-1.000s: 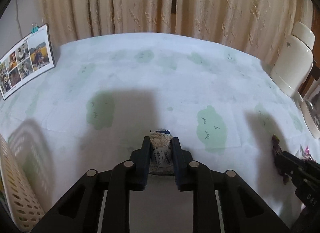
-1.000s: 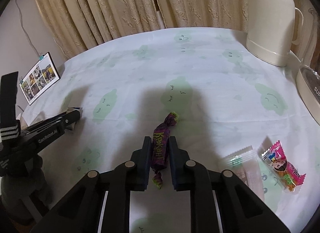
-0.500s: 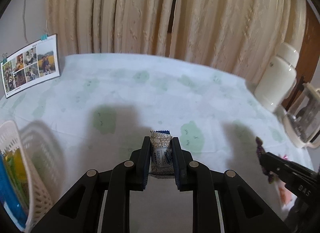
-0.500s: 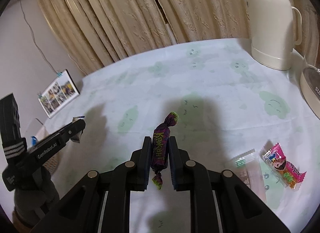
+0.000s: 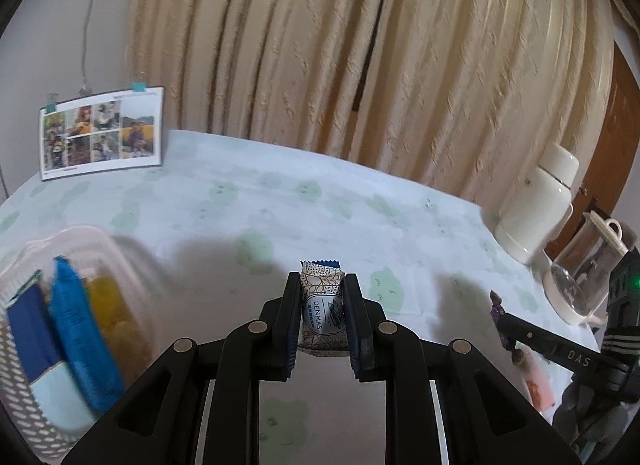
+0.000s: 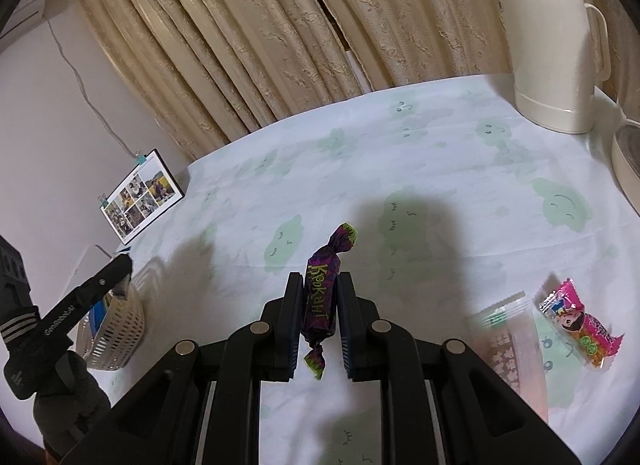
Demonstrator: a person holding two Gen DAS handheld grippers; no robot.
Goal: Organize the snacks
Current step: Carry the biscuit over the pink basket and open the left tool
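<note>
A: Left gripper (image 5: 322,289)?
B: Jaws clamped on a small white patterned packet (image 5: 322,307) printed "DENMAS". It is held off the table, upright between the pads.

A: Right gripper (image 6: 318,283)?
B: Jaws pressed onto a purple twist-wrapped candy (image 6: 320,297) with yellow-green lettering. One twisted end sticks out past the fingertips, the other hangs below them. Also lifted clear of the tablecloth (image 6: 440,169).

A: Basket?
B: White slotted basket (image 6: 116,335) at the near left of the table, blurred in the left wrist view. Blue packs (image 5: 76,329) and something yellow (image 5: 108,305) stand inside. In the right wrist view the left gripper's tip sits right above the basket's rim.

A: Snacks still on the table?
B: Two, near right. A pink cartoon-print packet (image 6: 580,321) and a clear wrapper with a brownish snack (image 6: 508,329) just left of it, lying close together; cannot tell if they touch.

A: Background, fast.
B: Cream thermos jug (image 6: 552,45) far right, glass pot (image 5: 584,277) just near of it, photo collage card (image 5: 102,131) propped far left by the wall, beige curtains (image 5: 360,65) behind. Cloth is pale with green cloud faces.
</note>
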